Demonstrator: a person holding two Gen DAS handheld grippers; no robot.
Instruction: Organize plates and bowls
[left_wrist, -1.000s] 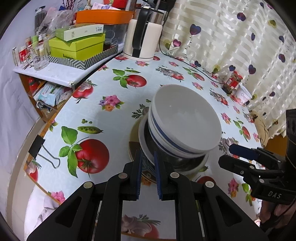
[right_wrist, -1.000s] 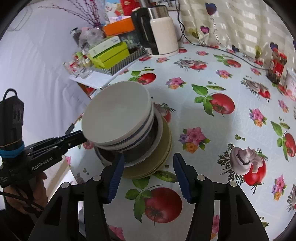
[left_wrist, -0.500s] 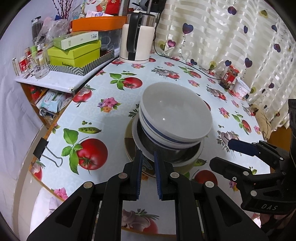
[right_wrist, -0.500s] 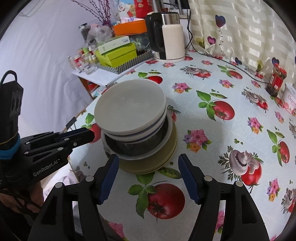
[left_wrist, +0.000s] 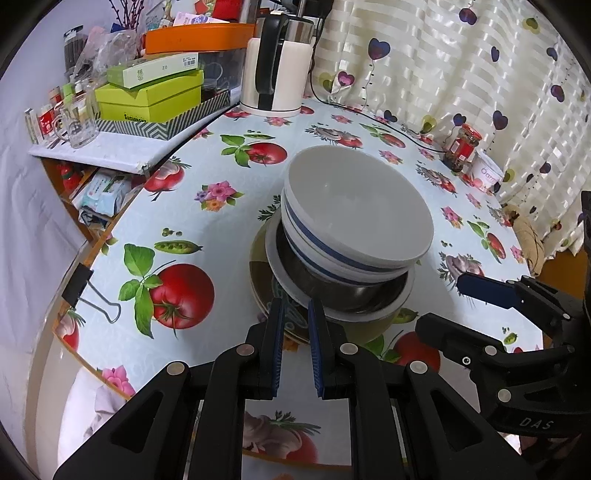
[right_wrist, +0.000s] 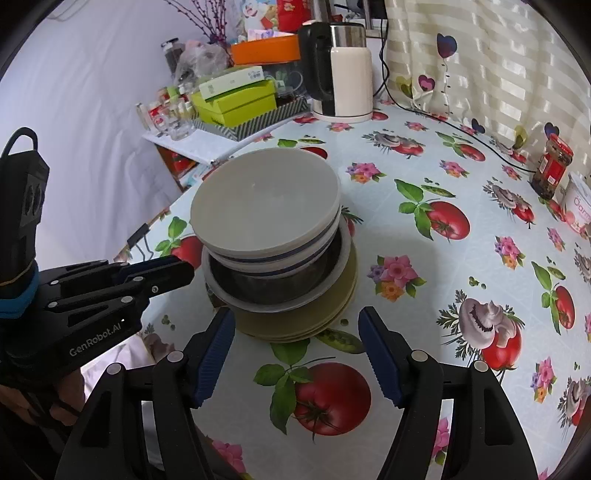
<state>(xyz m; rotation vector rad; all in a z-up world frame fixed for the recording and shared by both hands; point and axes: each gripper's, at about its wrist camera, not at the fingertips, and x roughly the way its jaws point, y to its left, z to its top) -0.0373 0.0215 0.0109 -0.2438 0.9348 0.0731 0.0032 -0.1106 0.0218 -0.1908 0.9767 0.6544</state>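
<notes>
A stack stands on the table: olive plates (right_wrist: 332, 295) at the bottom, a white plate (left_wrist: 280, 273), a steel bowl (left_wrist: 354, 291), then white blue-striped bowls (left_wrist: 354, 218) on top. The stack also shows in the right wrist view (right_wrist: 266, 199). My left gripper (left_wrist: 295, 314) has its jaws nearly closed with a narrow gap, empty, just short of the stack's near edge. My right gripper (right_wrist: 295, 332) is open wide and empty, just in front of the olive plates. It also shows in the left wrist view (left_wrist: 480, 306).
A kettle (left_wrist: 275, 70) stands at the back. A shelf with green boxes (left_wrist: 147, 96) and glass cups (left_wrist: 77, 125) sits left of the table. A jar (right_wrist: 554, 166) and a cup (right_wrist: 580, 203) stand far right. A binder clip (left_wrist: 79, 286) grips the table edge.
Both grippers have drawn back from the stack, which looks smaller and farther. The left jaws have opened very slightly. The stack has not moved.
</notes>
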